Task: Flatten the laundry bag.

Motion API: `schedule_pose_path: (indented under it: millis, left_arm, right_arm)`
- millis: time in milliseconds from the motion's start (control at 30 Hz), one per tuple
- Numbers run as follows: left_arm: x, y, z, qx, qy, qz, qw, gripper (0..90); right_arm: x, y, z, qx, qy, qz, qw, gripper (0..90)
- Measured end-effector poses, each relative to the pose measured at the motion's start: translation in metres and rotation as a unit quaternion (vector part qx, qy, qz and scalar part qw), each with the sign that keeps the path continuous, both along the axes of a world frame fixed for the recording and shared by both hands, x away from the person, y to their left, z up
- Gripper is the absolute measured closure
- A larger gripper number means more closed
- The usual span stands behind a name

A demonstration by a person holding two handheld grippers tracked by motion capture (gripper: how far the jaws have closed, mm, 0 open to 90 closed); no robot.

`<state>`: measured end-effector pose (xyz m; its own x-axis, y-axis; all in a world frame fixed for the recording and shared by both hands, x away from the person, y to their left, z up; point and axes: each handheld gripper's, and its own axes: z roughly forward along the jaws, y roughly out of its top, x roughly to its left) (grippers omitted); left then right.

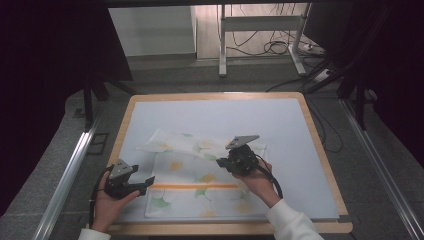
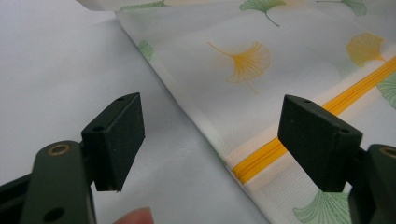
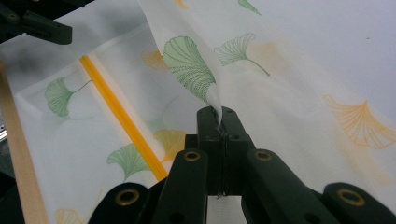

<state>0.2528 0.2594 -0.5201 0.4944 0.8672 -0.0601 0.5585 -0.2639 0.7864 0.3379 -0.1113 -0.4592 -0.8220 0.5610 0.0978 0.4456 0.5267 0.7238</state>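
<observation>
Pinching leaf-print cloth, right hand-held gripper (pinched corner hidden), left hand-held gripper agape

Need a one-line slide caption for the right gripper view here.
Right gripper shut on a pinched fold of the ginkgo-print cloth, lifting it above the orange stripe.

Wood-rimmed table — leaf-print cloth
</observation>
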Motion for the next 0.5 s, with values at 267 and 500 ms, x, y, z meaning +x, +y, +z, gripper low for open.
schedule_pose_path:
  millis: [267,500]
  left_arm:
    - [0.000,0.000,0.000,0.004,-0.003,0.007,1.0000,22.3]
    - [0.000,0.000,0.000,0.005,-0.003,0.006,1.0000,22.3]
  right_arm:
    - [0.010,-0.005,-0.001,0.002,-0.001,-0.009,1.0000,88.4]
    - [0.020,-0.009,0.001,0.006,-0.005,-0.020,0.9998,88.4]
